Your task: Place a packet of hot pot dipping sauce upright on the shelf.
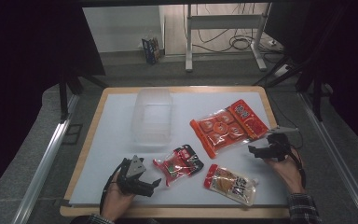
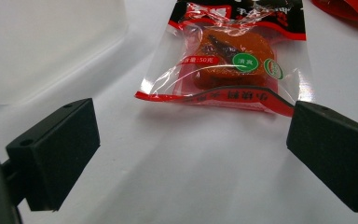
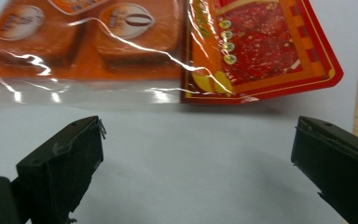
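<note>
Small snack packet (image 1: 178, 164) lies mid-frame on the white bench (image 1: 112, 140); left hand-held gripper (image 1: 153, 184) and right hand-held gripper (image 1: 256, 150) both gape empty, bare surface between jaws, wooden edge at right.

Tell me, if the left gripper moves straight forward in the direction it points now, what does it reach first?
Most likely the small red snack packet: it lies straight ahead of the open left gripper, with bare white table between them. How far is unclear.

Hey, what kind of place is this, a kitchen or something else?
Likely a lab or recording workspace, not a kitchen: dark curtains flank the white-topped table, loose cables lie on the floor behind, and metal rails run alongside.
</note>
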Demonstrator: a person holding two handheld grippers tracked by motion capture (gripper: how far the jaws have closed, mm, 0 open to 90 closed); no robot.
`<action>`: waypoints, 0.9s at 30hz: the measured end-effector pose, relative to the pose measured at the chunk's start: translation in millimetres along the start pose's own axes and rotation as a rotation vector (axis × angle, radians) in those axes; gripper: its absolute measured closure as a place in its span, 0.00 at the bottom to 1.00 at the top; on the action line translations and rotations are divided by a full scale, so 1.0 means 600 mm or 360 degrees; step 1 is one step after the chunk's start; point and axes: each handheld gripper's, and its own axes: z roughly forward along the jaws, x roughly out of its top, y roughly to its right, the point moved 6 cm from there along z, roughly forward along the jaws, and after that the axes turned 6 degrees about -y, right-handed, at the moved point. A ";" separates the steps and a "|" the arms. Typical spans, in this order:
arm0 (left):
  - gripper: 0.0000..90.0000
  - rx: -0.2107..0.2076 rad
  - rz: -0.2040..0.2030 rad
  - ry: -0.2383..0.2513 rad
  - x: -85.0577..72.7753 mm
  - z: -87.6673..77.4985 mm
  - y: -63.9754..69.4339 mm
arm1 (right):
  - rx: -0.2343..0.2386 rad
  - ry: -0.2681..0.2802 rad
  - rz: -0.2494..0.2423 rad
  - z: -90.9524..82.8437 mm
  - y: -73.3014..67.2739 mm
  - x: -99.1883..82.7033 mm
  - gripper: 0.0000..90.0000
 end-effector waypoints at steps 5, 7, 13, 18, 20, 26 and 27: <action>0.03 0.0000 -0.0002 0.0000 0.000 0.001 0.000 | -0.0012 -0.0044 0.0048 0.013 0.020 0.004 0.06; 0.03 -0.0001 0.0003 -0.0009 -0.001 0.002 0.000 | -0.0008 -0.0042 0.0070 0.016 0.028 0.009 0.07; 0.03 0.0003 0.0004 -0.0010 -0.001 0.003 0.000 | 0.0018 -0.0049 0.0091 0.026 0.043 0.023 0.10; 0.03 0.0006 0.0005 -0.0019 -0.002 0.003 -0.001 | 0.0045 -0.0081 0.0044 0.039 0.046 0.035 0.12; 0.03 0.0005 0.0006 -0.0020 -0.002 0.004 -0.001 | 0.0042 -0.0075 0.0023 0.040 0.046 0.043 0.14; 0.03 0.0005 0.0010 -0.0027 -0.003 0.005 0.000 | 0.0086 -0.0047 0.0025 0.033 0.042 0.061 0.23; 0.03 0.0004 0.0013 -0.0029 -0.003 0.005 0.000 | 0.0087 -0.0057 0.0039 0.032 0.042 0.067 0.28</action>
